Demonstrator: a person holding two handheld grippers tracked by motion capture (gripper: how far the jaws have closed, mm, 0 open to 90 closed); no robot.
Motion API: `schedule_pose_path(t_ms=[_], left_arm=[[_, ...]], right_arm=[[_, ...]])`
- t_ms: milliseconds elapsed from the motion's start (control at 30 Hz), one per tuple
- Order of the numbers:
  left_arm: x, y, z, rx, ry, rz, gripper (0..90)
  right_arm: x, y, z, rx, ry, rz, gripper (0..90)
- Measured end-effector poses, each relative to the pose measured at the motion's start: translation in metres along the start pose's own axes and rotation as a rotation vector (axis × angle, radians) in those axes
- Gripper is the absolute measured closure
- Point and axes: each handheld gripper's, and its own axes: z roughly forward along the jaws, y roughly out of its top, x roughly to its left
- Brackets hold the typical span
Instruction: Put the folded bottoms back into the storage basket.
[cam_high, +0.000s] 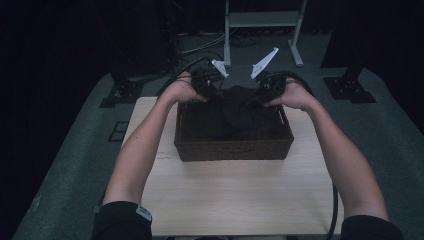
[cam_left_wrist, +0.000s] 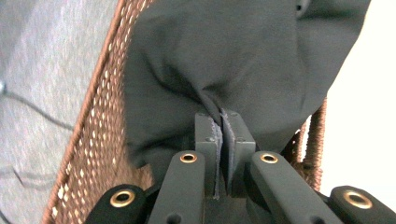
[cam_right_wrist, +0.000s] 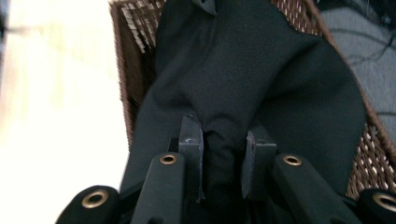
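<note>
A dark cloth (cam_high: 235, 107) hangs into a brown wicker basket (cam_high: 232, 149) on the light wooden table (cam_high: 240, 195). My left gripper (cam_high: 207, 85) is over the basket's far left corner, shut on a fold of the cloth (cam_left_wrist: 224, 70); its jaws nearly meet around the thin fabric. My right gripper (cam_high: 267, 90) is over the far right corner, shut on a thicker bunch of the same cloth (cam_right_wrist: 243, 74). The basket's woven wall (cam_left_wrist: 100, 140) runs beside the left gripper (cam_left_wrist: 220, 140), and the weave (cam_right_wrist: 373, 158) shows beside the right gripper (cam_right_wrist: 224, 149).
The basket stands at the table's far half; bare table top lies in front of it. Grey carpet (cam_high: 75, 165) surrounds the table. A white frame stand (cam_high: 262, 30) and black stand bases with cables sit on the floor beyond.
</note>
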Motion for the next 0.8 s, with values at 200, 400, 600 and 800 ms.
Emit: schedule_pose_path(t_ms=[200, 400, 600, 800], left_arm=[[0.0, -0.017, 0.022, 0.01, -0.024, -0.027, 86.7], [0.001, -0.022, 0.033, 0.01, -0.032, -0.042, 86.6], [0.0, -0.018, 0.042, 0.01, -0.036, -0.039, 86.4], [0.001, -0.019, 0.052, 0.023, -0.034, -0.03, 85.3]], right_arm=[[-0.009, -0.013, 0.036, 0.055, 0.017, 0.026, 74.2], [-0.012, -0.022, 0.047, 0.04, 0.022, 0.053, 74.2], [-0.014, -0.028, 0.046, 0.051, 0.008, 0.06, 74.1], [-0.017, -0.036, 0.048, 0.042, 0.002, 0.077, 74.1]])
